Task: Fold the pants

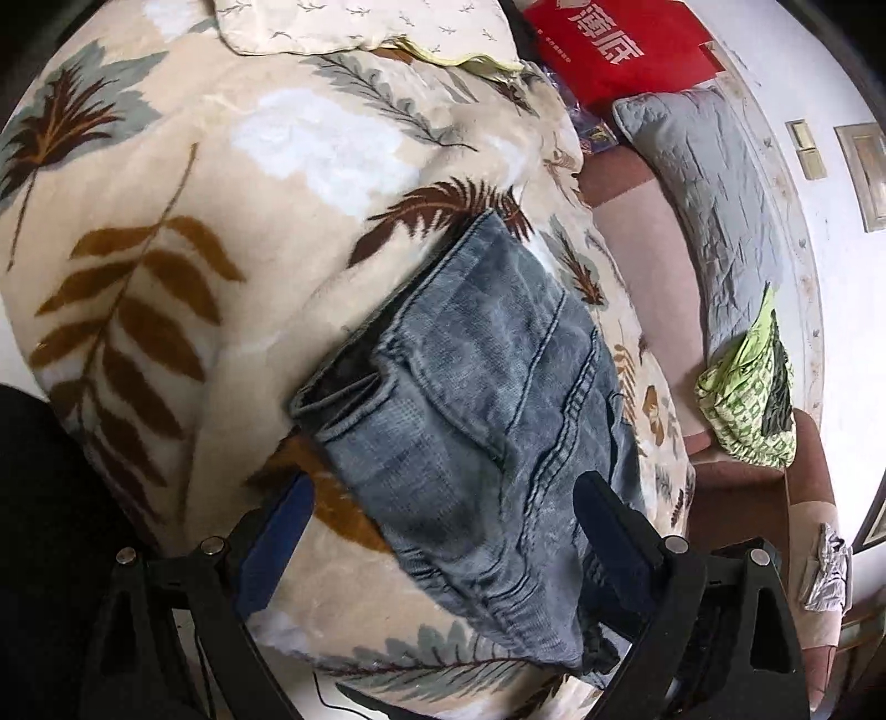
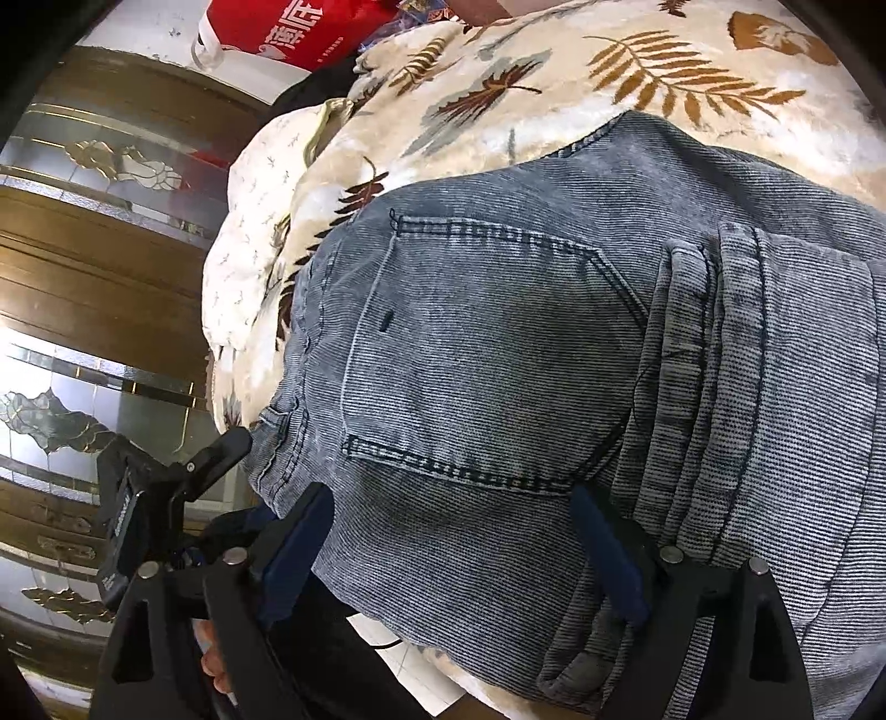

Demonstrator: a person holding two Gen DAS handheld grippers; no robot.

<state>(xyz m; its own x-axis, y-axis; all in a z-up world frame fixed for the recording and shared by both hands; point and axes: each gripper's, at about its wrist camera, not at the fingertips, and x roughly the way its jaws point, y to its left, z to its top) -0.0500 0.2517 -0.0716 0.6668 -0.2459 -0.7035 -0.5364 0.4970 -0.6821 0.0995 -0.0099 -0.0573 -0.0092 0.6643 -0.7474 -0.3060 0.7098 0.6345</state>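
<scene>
Folded grey-blue denim pants (image 1: 487, 399) lying centre frame on a cream leaf-print plush blanket (image 1: 166, 232). Left gripper (image 1: 443, 531) spread wide at lower edge, straddling denim without pinching. Right gripper (image 2: 454, 531) likewise agape over back pocket (image 2: 487, 354), gripping nothing.

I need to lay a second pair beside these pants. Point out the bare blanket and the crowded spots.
Bare leaf-print blanket runs wide on the jeans' left side in the left wrist view, up to the cream pillow. Crowded: the far side past the jeans, with the red bag, grey pillow and green bag. Both tools stand open over the denim.
</scene>
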